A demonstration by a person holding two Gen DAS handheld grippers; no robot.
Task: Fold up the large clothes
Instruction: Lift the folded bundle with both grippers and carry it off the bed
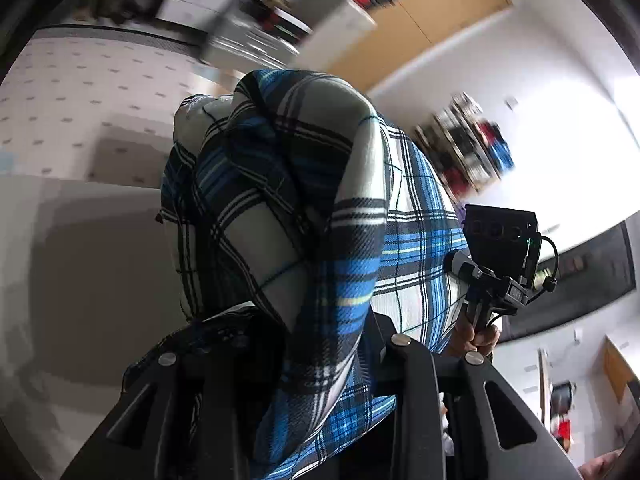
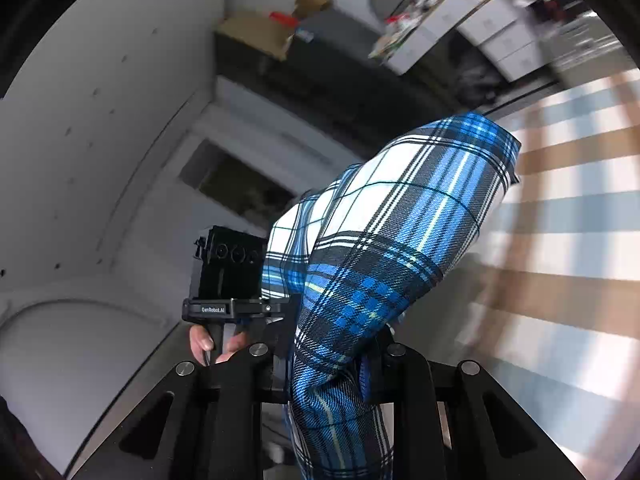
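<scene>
A blue, white and black plaid garment (image 1: pixel 304 208) hangs in the air, bunched between both grippers. My left gripper (image 1: pixel 320 344) is shut on the plaid garment, cloth draped over its fingers. My right gripper (image 2: pixel 340 352) is shut on another part of the same garment (image 2: pixel 400 216). The right gripper also shows in the left wrist view (image 1: pixel 500 264), held in a hand beside the cloth. The left gripper shows in the right wrist view (image 2: pixel 228 276), close to the left of the cloth. Both fingertips are hidden by fabric.
Both cameras tilt up and the room is blurred. A white spotted surface (image 1: pixel 80 100) and shelving (image 1: pixel 256 24) lie beyond the cloth. A wooden door (image 1: pixel 420 20), white wall and ceiling (image 2: pixel 100 120), cluttered drawers (image 2: pixel 480 28) and a striped surface (image 2: pixel 568 208) surround the garment.
</scene>
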